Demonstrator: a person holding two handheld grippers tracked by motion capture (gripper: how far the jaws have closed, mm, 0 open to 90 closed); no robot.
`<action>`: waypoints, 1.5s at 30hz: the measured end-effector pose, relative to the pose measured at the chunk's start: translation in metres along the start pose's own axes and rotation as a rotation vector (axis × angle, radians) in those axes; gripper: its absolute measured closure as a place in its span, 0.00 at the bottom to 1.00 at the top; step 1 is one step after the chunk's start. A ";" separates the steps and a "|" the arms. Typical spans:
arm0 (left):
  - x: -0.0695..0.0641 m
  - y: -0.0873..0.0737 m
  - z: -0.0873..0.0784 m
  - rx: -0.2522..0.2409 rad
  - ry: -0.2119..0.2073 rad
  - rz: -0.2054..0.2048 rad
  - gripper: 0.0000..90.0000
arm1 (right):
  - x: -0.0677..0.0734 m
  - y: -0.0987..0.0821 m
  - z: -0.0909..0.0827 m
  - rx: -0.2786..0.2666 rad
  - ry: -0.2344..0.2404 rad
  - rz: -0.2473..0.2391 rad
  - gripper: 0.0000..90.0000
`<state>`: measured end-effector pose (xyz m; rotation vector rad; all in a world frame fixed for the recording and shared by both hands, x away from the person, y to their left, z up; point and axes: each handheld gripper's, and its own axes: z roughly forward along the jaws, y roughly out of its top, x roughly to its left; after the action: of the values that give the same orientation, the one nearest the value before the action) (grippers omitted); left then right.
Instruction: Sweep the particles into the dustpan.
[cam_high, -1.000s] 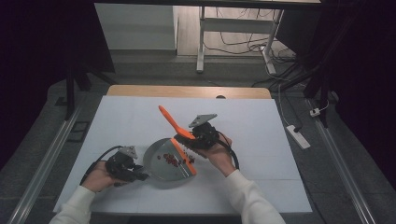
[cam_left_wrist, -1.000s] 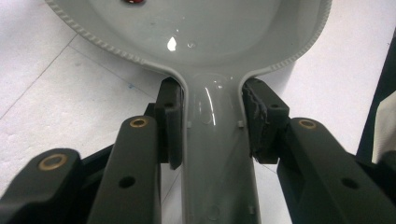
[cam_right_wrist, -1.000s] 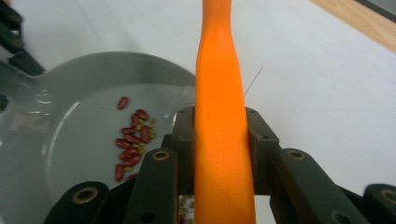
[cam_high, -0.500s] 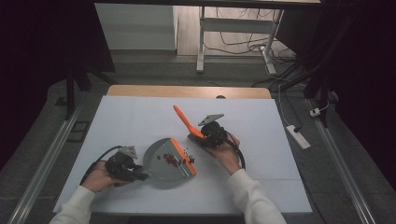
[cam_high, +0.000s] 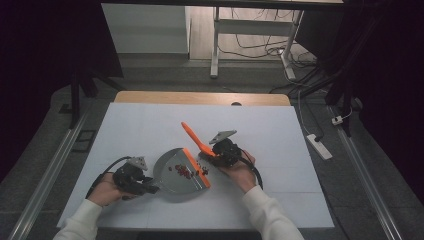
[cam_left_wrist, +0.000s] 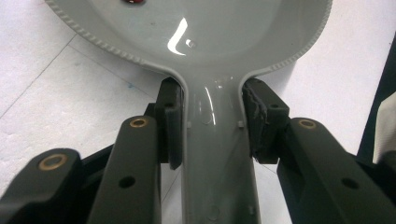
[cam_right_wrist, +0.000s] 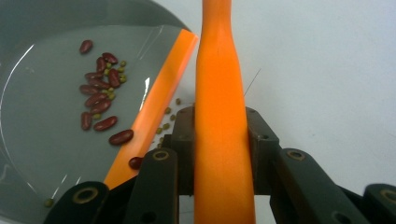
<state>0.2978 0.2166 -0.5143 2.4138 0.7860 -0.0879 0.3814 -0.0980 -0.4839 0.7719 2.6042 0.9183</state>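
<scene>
A white table (cam_high: 280, 150) stands in a dim room over grey floor with cables. Near its front edge, left of centre, lies a grey dustpan (cam_high: 176, 176) with an orange lip, red beans (cam_right_wrist: 95, 100) inside. The left gripper (cam_left_wrist: 212, 121) pinches the dustpan's handle. The right gripper (cam_right_wrist: 219, 140) clamps an orange brush handle (cam_right_wrist: 219, 93), just beside the lip, with tiny green beans (cam_right_wrist: 168, 122) loose there

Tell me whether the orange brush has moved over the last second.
Yes. The orange brush in the right gripper swung rightward from over the grey dustpan to just past its orange lip.
</scene>
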 end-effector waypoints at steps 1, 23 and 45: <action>0.000 0.000 0.000 0.000 0.001 0.000 0.68 | 0.002 0.000 0.000 0.000 0.002 -0.005 0.78; -0.001 0.000 0.001 -0.001 0.004 -0.003 0.68 | 0.042 0.008 -0.003 -0.059 0.151 -0.039 0.78; 0.000 -0.001 0.002 0.003 0.001 -0.002 0.68 | 0.005 -0.016 -0.031 -0.031 -0.001 0.023 0.78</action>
<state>0.2975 0.2161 -0.5162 2.4162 0.7898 -0.0890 0.3583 -0.1214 -0.4707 0.7962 2.5791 0.9616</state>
